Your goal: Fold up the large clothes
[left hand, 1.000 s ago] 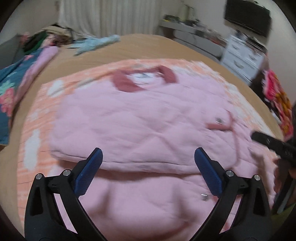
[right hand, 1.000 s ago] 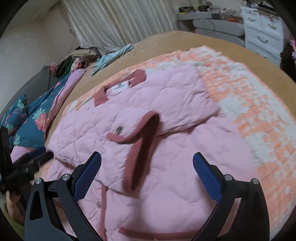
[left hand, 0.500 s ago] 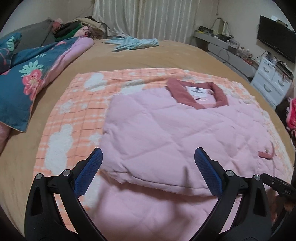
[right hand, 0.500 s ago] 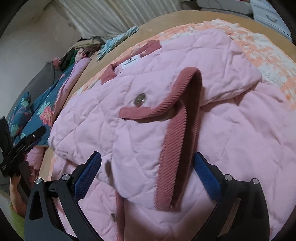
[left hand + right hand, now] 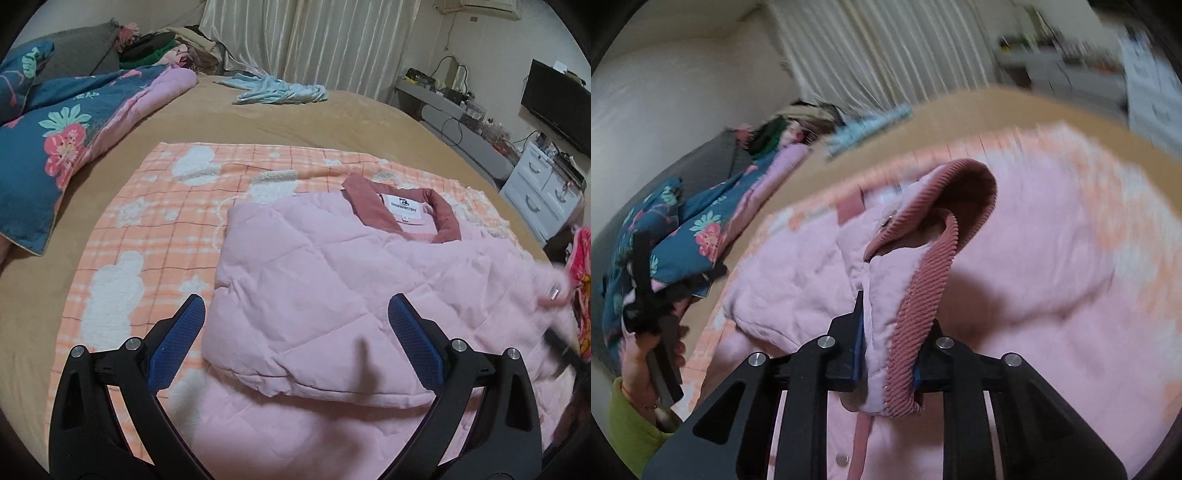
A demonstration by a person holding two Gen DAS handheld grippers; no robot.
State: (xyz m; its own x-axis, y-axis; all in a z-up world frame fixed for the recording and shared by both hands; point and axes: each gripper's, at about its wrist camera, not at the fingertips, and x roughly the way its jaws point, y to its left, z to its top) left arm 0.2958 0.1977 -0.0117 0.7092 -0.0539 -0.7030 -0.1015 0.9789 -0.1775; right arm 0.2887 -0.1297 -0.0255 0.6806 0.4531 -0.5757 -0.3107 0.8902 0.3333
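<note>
Jacket [image 5: 332,295], pink quilted, flat on orange blanket [image 5: 147,229]; right gripper [image 5: 890,354] jaws just closed on ribbed cuff [image 5: 916,295], sleeve ready to fold; left gripper [image 5: 295,339] open, empty.

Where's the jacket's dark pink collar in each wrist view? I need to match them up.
Left wrist: collar upper centre-right, flat, label showing.
Right wrist: collar only partly visible, blurred, centre-left behind the raised cuff.
Shared landmark: the floral quilt, far left in both.
</note>
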